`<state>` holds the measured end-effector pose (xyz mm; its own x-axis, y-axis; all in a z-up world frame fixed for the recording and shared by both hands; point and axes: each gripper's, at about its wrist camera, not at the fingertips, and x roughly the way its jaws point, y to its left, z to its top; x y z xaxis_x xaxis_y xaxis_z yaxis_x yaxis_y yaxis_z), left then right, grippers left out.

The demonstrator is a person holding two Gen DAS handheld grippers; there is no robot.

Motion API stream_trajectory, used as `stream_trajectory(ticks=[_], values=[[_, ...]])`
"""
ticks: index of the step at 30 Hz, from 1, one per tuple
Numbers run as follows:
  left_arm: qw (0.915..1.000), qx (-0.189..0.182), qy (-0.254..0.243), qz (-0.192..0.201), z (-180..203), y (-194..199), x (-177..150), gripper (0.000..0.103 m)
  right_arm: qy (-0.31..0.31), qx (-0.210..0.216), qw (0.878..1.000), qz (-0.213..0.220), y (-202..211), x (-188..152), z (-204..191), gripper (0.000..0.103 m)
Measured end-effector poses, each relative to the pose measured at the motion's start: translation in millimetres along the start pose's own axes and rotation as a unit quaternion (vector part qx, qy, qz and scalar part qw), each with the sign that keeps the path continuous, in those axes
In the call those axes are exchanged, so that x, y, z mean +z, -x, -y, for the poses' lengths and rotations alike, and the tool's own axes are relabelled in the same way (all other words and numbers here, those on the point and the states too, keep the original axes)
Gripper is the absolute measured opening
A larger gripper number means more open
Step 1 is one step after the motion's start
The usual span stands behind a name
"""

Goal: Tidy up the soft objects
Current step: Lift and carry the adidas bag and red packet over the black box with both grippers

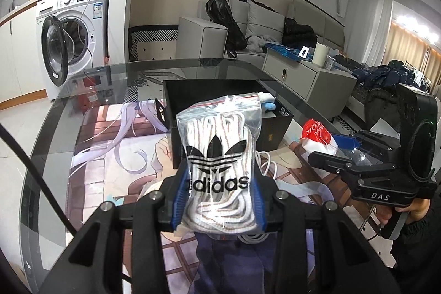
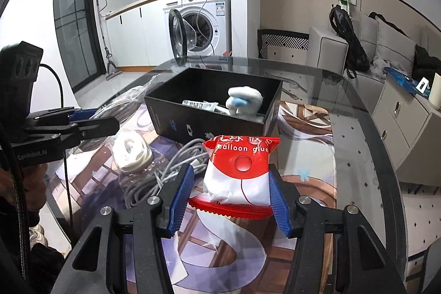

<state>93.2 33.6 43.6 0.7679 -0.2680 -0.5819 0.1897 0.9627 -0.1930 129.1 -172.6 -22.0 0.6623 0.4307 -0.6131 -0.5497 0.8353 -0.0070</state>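
The left gripper [image 1: 219, 200] is clenched on one clear zip bag of white laces [image 1: 220, 156] printed with the adidas trefoil, its two blue pads pressing the bag's lower sides while the bag stands upright above the table, in front of the box as the left wrist view sees it. The right gripper [image 2: 230, 200] has its two blue pads spread wide, one at either side of a single red-and-white balloon glue packet [image 2: 239, 172]; the right pad lies against the packet's edge and the left pad stands clear of it, so the claw is released and the packet rests on the mat.

One black box [image 2: 212, 101] sits at 12 o'clock from the packet, just beyond it, and holds one white-and-blue plush toy [image 2: 244, 99] and one clear wrapped item I cannot identify. At 9 o'clock from the packet lies one tangle of grey cable [image 2: 165, 170], and past that, at about 10 o'clock, one coil of white cord [image 2: 132, 149] in a clear wrapper. All of it rests on one printed mat [image 2: 234, 252] over the glass table [image 2: 358, 115].

One washing machine [image 1: 74, 35] with its door open stands at 10 o'clock in the left wrist view, and one grey sofa [image 1: 259, 24] at 1 o'clock
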Motion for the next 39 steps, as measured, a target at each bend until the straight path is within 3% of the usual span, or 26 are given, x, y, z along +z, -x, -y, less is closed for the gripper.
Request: stream_trajectory(ticks=[9, 19, 39], values=[[0.9998, -0.011, 0.018, 0.001, -5, -5, 5, 0.039, 0.012, 0.001, 1.000, 0.022, 9, 18, -7, 0.054], [0.9985, 0.001, 0.048, 0.024, -21, -2, 26, 0.039, 0.015, 0.011, 0.999, 0.045, 7, 45, -7, 0.054], [0.9992, 0.013, 0.036, 0.012, -19, -47, 63, 0.039, -0.004, 0.011, 0.999, 0.051, -27, 78, 18, 0.054]])
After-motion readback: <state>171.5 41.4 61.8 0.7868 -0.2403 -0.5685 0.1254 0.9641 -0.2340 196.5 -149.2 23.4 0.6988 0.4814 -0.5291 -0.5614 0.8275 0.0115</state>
